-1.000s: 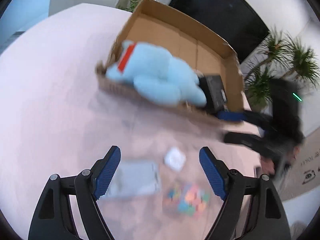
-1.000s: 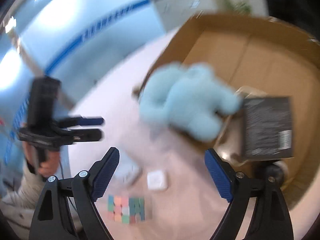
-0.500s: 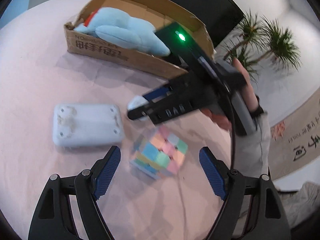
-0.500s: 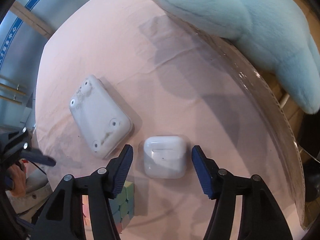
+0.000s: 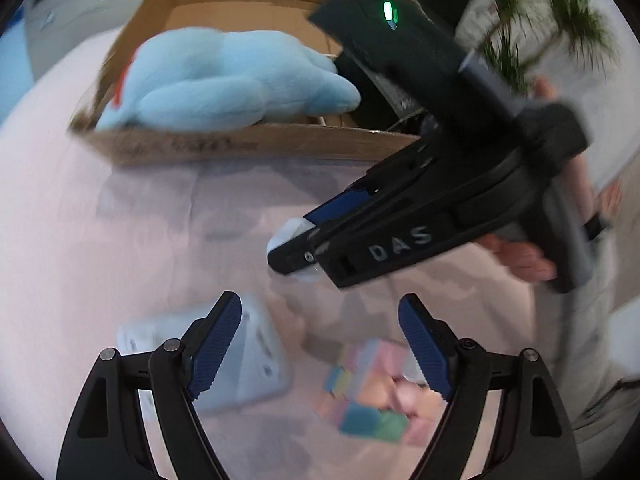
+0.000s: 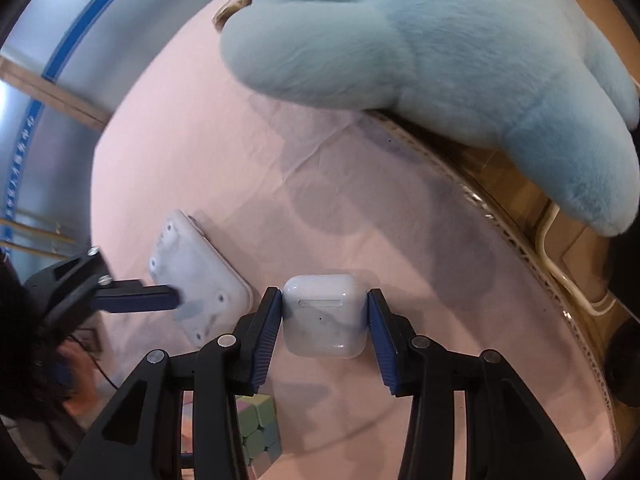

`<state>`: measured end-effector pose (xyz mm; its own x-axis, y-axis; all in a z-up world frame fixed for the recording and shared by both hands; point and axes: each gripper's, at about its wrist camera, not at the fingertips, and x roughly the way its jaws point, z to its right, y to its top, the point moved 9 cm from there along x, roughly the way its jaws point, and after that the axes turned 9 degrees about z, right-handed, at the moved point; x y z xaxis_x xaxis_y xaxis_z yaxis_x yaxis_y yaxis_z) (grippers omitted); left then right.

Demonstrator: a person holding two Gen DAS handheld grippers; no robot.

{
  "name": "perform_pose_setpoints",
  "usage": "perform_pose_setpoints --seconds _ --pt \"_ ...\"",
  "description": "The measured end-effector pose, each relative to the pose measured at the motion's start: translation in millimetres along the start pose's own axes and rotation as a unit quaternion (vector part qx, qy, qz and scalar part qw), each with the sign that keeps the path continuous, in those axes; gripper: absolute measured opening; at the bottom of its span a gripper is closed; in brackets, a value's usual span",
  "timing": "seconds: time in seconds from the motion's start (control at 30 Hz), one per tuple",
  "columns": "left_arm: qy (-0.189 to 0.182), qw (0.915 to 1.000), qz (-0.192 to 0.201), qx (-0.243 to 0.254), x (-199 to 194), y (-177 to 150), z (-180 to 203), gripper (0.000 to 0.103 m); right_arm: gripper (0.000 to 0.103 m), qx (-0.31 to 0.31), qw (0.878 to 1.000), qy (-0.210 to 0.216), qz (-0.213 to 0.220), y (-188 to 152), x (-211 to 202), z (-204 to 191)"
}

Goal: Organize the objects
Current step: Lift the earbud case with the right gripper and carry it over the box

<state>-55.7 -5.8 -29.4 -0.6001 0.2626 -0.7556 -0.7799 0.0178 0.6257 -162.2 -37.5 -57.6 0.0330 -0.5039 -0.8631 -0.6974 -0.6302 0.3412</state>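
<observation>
A white earbud case (image 6: 324,316) lies on the pink tablecloth between the pads of my right gripper (image 6: 324,320). Its jaws are closing, and both pads touch the case's sides. From the left wrist view that gripper (image 5: 296,248) points down at the case (image 5: 286,232), held by a person's hand (image 5: 520,256). My left gripper (image 5: 320,340) hangs open over a flat white plastic box (image 5: 260,360) and a pastel puzzle cube (image 5: 372,392), with nothing between its fingers. The box (image 6: 200,280) and the cube (image 6: 260,420) lie left of the case.
A cardboard box (image 5: 240,146) stands just behind the objects with a light blue plush toy (image 5: 224,84) in it, overhanging the rim (image 6: 460,184). The plush toy (image 6: 440,40) fills the upper right. Potted palms (image 5: 560,20) stand beyond the round table's edge.
My right gripper has come down and narrowed around the earbud case. My left gripper has dropped closer to the white box and the cube and rolled.
</observation>
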Motion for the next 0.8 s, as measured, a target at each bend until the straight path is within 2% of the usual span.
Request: perform_pose_setpoints --seconds 0.1,0.23,0.3,0.33,0.4,0.43,0.47,0.57,0.8 --pt "0.017 0.9988 0.0 0.047 10.8 4.3 4.0 0.08 0.041 0.011 0.999 0.033 0.019 2.7 -12.1 -2.6" --pt "0.026 0.9979 0.022 0.056 13.6 15.0 -2.8 0.08 0.041 -0.003 0.997 0.075 0.027 -2.1 -23.8 -14.0" --pt "0.03 0.997 0.028 0.066 12.7 15.7 -8.0 0.077 0.041 -0.009 0.995 0.09 0.028 -7.7 -26.3 -20.5" --pt "0.032 0.9965 0.029 0.072 12.2 14.9 -9.1 0.073 0.041 -0.011 0.995 0.097 0.028 -12.0 -26.6 -26.2" --pt "0.022 0.996 0.024 0.083 11.4 11.0 -7.1 0.052 0.041 -0.015 0.994 0.106 0.024 -12.4 -29.0 -26.3" --pt "0.017 0.9958 0.022 0.087 10.9 9.3 -5.0 0.048 0.041 -0.017 0.994 0.108 0.022 -14.1 -27.3 -26.9" --pt "0.016 0.9952 0.021 0.095 10.8 8.0 -2.3 0.043 0.041 -0.015 0.994 0.108 0.02 2.6 -21.5 -30.9" --pt "0.04 0.9915 0.026 0.121 13.2 10.3 7.1 0.043 0.041 -0.014 0.994 0.108 0.017 4.8 -19.0 -32.2" --pt "0.041 0.9912 0.044 0.118 4.4 23.5 14.2 0.043 0.041 -0.018 0.994 0.102 0.038 13.8 -35.7 -28.2"
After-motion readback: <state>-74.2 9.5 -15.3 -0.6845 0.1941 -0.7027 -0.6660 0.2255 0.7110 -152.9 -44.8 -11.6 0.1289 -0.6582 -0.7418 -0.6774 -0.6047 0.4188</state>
